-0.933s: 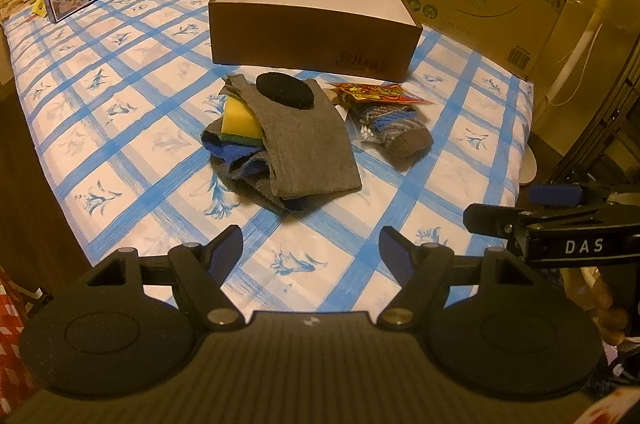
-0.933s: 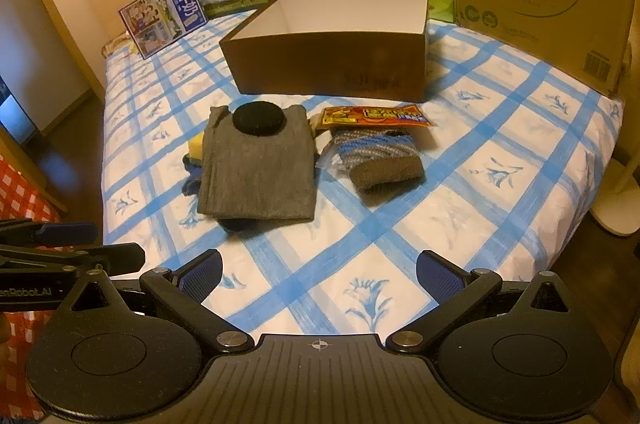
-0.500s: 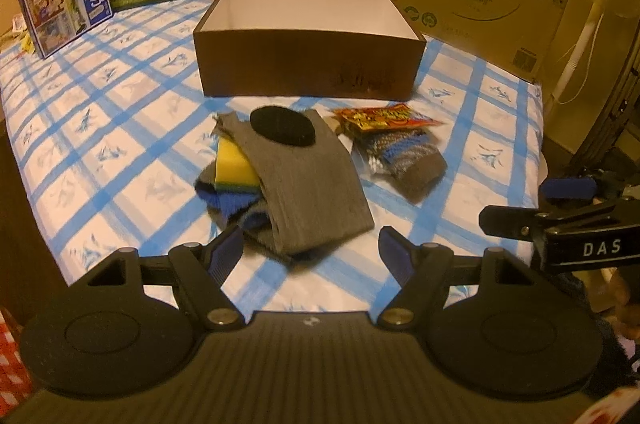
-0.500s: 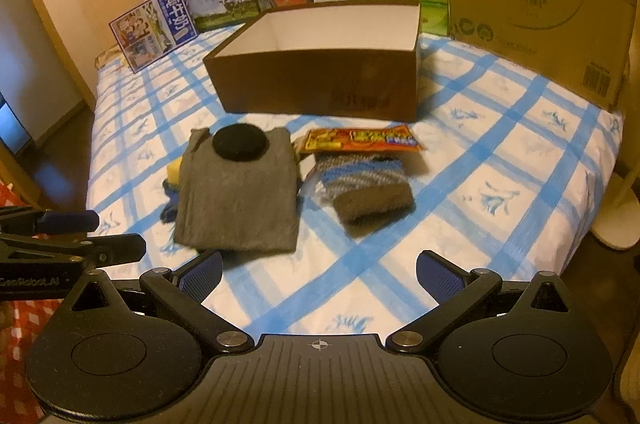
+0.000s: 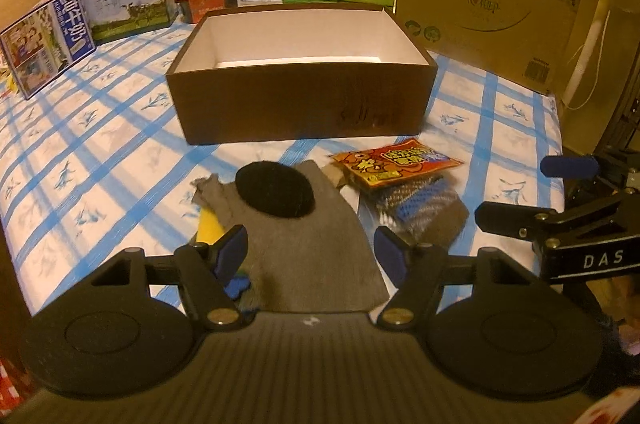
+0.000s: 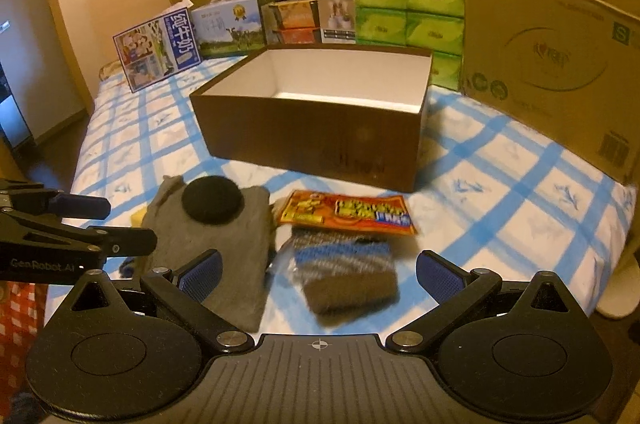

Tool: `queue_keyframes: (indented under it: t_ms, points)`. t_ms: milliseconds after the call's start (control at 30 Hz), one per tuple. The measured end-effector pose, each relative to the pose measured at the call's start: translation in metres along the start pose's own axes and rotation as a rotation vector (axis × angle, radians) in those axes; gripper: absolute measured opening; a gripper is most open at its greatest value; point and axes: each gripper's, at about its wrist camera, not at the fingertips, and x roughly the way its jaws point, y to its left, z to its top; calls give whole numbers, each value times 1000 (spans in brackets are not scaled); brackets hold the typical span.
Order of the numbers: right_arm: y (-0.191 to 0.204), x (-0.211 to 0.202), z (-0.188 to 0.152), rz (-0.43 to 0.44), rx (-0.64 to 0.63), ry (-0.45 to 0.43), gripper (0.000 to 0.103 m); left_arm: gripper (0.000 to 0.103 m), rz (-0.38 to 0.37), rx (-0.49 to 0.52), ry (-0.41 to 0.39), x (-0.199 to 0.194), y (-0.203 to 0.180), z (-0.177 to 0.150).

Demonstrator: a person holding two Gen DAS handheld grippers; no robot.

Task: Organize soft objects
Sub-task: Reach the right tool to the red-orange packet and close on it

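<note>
Grippers had advanced over the pile: left gripper [image 5: 311, 251] jaws (narrowing, empty) straddled grey cloth [image 5: 316, 248]; right gripper [image 6: 318, 270] wide; pickup imminent.

Yellow sponge [image 5: 209, 226] mostly hidden under grey cloth [image 5: 316, 256]; knit sock [image 6: 347, 276] blurred.

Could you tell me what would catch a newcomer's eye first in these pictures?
Probably the open brown box, empty, in the middle of the blue-checked bed. In front of it lies a grey cloth with a black round pad on top; right of that, a red-orange packet rests on a striped knit piece. The left hand-held gripper hovers open over the cloth.
</note>
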Motion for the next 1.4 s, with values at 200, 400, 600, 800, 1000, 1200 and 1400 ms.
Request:
queue_keyframes:
  t_ms: [200, 400, 600, 800, 1000, 1200, 1400]
  points:
    - [-12, 27, 7, 5, -60, -12, 98, 68, 14, 19, 6, 29, -3, 11]
    - [-13, 60, 6, 5, -169, 2, 93, 68, 31, 9, 19, 55, 3, 17]
    - [-8, 96, 0, -4, -270, 40, 89, 68, 46, -1, 45, 75, 8, 17]
    - [-3, 126, -2, -26, -337, 64, 85, 68, 53, -17, 63, 88, 14, 16]
    - [-5, 147, 5, -21, -319, 68, 73, 68, 62, -18, 71, 98, 15, 20]
    - [-20, 150, 17, -4, -186, 43, 40, 69, 78, -13, 80, 107, 14, 22]
    - [-22, 148, 21, -29, -177, 13, 37, 73, 110, -4, 83, 118, 10, 24]
